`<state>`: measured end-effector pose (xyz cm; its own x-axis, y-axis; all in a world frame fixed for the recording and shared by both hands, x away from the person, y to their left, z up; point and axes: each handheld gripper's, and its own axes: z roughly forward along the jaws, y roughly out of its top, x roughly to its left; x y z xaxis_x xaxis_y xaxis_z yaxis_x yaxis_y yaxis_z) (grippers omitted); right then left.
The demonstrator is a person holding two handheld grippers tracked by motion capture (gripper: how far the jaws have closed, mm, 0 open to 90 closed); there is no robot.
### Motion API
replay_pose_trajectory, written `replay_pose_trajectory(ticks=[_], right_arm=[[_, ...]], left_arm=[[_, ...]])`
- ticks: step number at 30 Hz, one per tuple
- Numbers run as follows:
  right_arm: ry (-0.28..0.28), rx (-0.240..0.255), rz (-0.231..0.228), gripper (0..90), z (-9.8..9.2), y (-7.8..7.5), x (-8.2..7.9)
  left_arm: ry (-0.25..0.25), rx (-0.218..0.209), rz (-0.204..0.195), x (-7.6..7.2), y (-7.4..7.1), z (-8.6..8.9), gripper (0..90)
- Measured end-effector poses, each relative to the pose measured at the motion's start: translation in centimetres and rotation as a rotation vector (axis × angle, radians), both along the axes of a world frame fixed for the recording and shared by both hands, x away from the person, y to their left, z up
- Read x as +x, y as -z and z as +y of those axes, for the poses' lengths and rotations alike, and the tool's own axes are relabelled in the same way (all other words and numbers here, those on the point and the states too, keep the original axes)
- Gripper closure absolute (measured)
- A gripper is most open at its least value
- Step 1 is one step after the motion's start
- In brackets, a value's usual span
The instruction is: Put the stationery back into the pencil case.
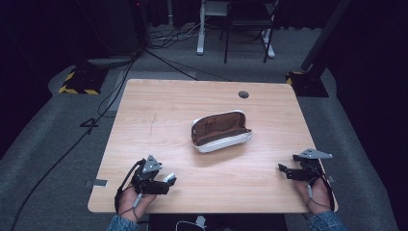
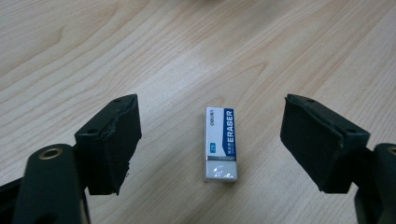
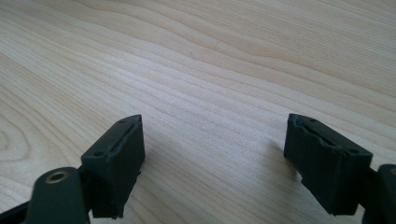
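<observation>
On the wooden table [image 1: 159, 120], an open pencil case [image 1: 221, 131] sits mid-table, brown lining up. Left gripper [image 2: 212, 140] near the front-left corner has its jaws spread wide either side of a white eraser [image 2: 220, 144], not touching it. Right gripper [image 3: 215, 158] at the front-right edge is also spread wide over bare wood.

Light wood-grain table [image 1: 159, 110]: lies under both pairs of jaws. White oval hard-shell case [image 1: 221, 131], lid open, brown lining showing: ahead of the jaws of the left gripper [image 1: 169, 179] and the right gripper [image 1: 284, 168], roughly midway between them, well apart from both. Small dark round hole [image 1: 244, 94] in the tabletop: beyond the case, near the far edge. Grey carpet floor [image 1: 48, 159] with a black cable [image 1: 72, 144]: out past the left jaws. Yellow-and-black striped base [image 1: 77, 83] and black chair [image 1: 248, 19]: far beyond the table.
</observation>
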<state>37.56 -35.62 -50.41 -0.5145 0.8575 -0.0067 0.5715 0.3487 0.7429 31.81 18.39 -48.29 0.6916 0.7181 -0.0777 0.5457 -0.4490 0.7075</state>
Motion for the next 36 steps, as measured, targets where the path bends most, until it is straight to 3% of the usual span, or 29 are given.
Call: replay_pose_trajectory(ticks=[5, 8, 15, 19, 25, 36], right_arm=[[0.005, 0.001, 0.001, 21.0, 0.0, 0.0, 0.0], [0.005, 0.001, 0.002, 21.0, 0.0, 0.0, 0.0], [0.005, 0.001, 0.002, 21.0, 0.0, 0.0, 0.0], [0.005, 0.001, 0.002, 21.0, 0.0, 0.0, 0.0], [0.005, 0.002, 0.002, 21.0, 0.0, 0.0, 0.0], [0.005, 0.001, 0.001, 21.0, 0.0, 0.0, 0.0]], left_arm=[[0.036, -0.013, 0.065, 0.4, 0.9, -0.4, 36.5], [0.033, -0.016, 0.083, 0.4, 1.2, -0.3, 42.3], [0.023, -0.001, 0.069, 0.3, 1.2, -0.2, 55.3], [0.034, 0.034, 0.046, 0.0, 1.1, -0.3, 60.8], [0.034, 0.053, 0.019, -0.2, 1.2, -0.4, 71.6], [0.028, 0.047, 0.027, -0.2, 1.2, -0.4, 72.3]])
